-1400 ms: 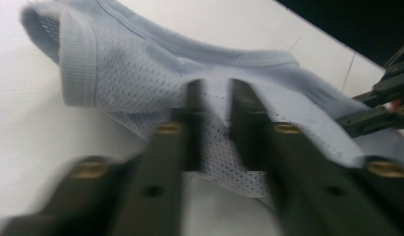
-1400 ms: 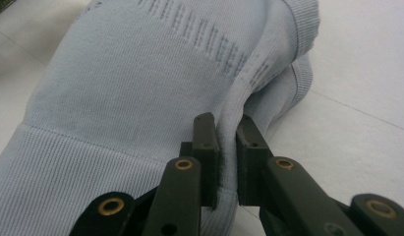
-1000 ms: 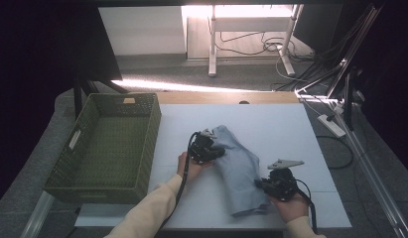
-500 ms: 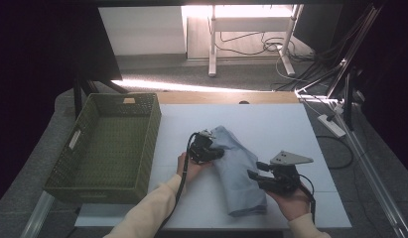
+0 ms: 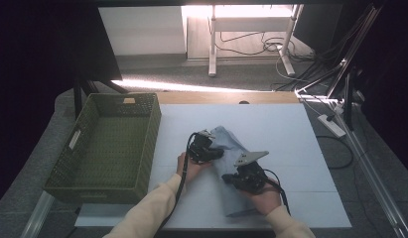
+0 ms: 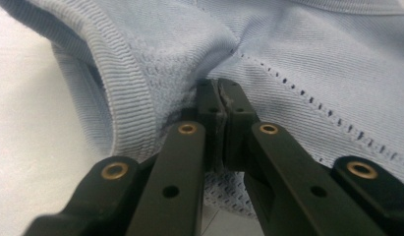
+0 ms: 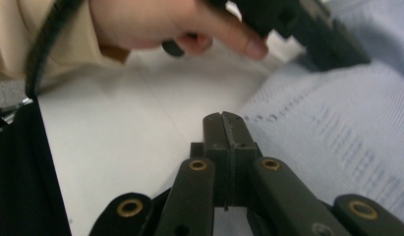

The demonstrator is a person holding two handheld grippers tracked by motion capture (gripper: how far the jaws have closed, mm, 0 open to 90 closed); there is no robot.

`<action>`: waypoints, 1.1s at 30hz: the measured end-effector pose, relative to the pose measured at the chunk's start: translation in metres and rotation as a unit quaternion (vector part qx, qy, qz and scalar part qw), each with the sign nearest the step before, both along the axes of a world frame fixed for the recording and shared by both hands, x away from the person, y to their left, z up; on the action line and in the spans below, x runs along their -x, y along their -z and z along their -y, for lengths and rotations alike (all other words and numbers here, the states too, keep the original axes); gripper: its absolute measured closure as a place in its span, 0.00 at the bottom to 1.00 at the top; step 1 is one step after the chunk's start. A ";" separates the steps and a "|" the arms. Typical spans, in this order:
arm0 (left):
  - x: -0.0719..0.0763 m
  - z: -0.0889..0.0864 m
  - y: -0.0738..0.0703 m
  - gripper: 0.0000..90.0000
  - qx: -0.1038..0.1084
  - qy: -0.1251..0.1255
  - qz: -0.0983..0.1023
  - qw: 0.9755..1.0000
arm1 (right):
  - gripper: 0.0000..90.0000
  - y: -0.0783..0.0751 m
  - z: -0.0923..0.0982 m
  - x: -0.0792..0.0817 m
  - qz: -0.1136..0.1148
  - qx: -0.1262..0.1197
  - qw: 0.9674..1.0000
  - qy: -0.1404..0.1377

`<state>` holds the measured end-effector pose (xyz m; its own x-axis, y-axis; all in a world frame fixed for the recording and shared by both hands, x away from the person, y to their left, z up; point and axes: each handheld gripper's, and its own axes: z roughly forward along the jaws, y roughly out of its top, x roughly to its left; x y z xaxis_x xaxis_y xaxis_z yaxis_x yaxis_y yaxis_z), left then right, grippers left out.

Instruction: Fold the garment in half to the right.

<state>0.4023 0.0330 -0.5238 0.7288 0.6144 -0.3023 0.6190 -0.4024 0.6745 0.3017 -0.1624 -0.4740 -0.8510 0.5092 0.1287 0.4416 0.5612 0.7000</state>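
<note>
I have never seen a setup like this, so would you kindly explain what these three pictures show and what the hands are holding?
A person sits at a white table and holds a hand-held gripper in each hand; there is no robot arm. The high view looks down from above. The other two pictures come from small cameras riding on each gripper, looking along its black jaws. On the table lies a light blue knitted garment, with a woven basket to its left. The left gripper is shut with its tips against the knit beside a ribbed edge. The right gripper is shut at the garment's edge; whether it pinches fabric is unclear.
</note>
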 end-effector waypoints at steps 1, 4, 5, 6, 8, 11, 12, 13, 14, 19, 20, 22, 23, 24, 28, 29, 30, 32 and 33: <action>0.000 0.000 0.000 0.97 0.000 -0.001 -0.001 1.000 | 1.00 0.003 0.002 0.000 -0.004 0.004 1.000 -0.001; -0.001 0.000 0.001 0.98 -0.001 -0.002 -0.002 1.000 | 1.00 0.010 0.005 0.001 -0.013 0.014 1.000 -0.002; -0.001 -0.001 0.001 0.98 0.000 -0.002 -0.003 1.000 | 1.00 0.013 0.006 0.001 -0.016 0.018 1.000 -0.002; -0.001 -0.001 0.001 0.98 -0.001 -0.002 -0.003 1.000 | 1.00 0.015 0.007 0.001 -0.018 0.021 1.000 -0.001; -0.002 -0.001 0.002 0.98 -0.003 -0.002 -0.003 1.000 | 1.00 0.017 0.008 0.001 -0.019 0.025 1.000 0.000; -0.003 -0.001 0.003 0.98 -0.006 -0.005 -0.002 1.000 | 1.00 0.021 0.008 0.001 -0.019 0.037 0.999 -0.001; -0.003 -0.001 0.003 0.98 -0.005 -0.007 -0.004 1.000 | 1.00 0.023 0.008 0.002 -0.018 0.040 0.999 -0.001; -0.003 -0.002 0.004 0.98 -0.002 -0.008 -0.005 1.000 | 1.00 0.024 0.008 0.002 -0.017 0.042 0.999 -0.003; -0.004 -0.003 0.004 0.98 -0.002 -0.008 -0.005 1.000 | 1.00 0.025 0.008 0.003 -0.015 0.043 0.999 -0.003; -0.007 -0.007 0.004 0.99 -0.004 -0.033 -0.002 0.999 | 1.00 0.025 0.010 0.003 -0.016 0.039 0.999 -0.005; -0.008 -0.008 0.005 0.99 -0.004 -0.035 -0.002 0.999 | 1.00 0.025 0.011 0.003 -0.017 0.039 0.999 -0.005; -0.010 -0.008 0.005 0.98 -0.012 -0.045 0.001 0.999 | 1.00 0.025 0.011 0.004 -0.018 0.036 0.999 -0.004; -0.011 -0.008 0.005 0.98 -0.013 -0.051 0.002 0.999 | 1.00 0.025 0.011 0.004 -0.018 0.036 0.999 -0.004; -0.014 -0.009 0.006 0.99 -0.010 -0.054 -0.002 0.998 | 1.00 0.025 0.011 0.004 -0.018 0.035 0.999 -0.004; -0.022 -0.010 0.008 0.98 -0.004 -0.062 -0.012 0.998 | 1.00 0.023 0.013 0.005 -0.015 0.028 0.999 -0.005; -0.024 -0.009 0.008 0.98 -0.005 -0.062 -0.012 0.998 | 1.00 0.021 0.014 0.006 -0.013 0.023 1.000 -0.005; -0.026 -0.009 0.009 0.98 -0.005 -0.061 -0.012 0.998 | 1.00 0.020 0.015 0.007 -0.013 0.021 1.000 -0.005; -0.029 -0.007 0.010 0.98 -0.007 -0.061 -0.014 0.998 | 1.00 0.018 0.018 0.008 -0.012 0.019 1.000 -0.006; -0.030 -0.007 0.010 0.98 -0.007 -0.062 -0.015 0.998 | 1.00 0.018 0.020 0.009 -0.012 0.020 1.000 -0.006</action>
<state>0.4323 0.0398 -0.5340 0.6379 0.7033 -0.3137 0.6841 -0.3305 0.6502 0.2925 -0.1828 -0.4919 -0.8541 0.5039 0.1288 0.4509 0.5938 0.6664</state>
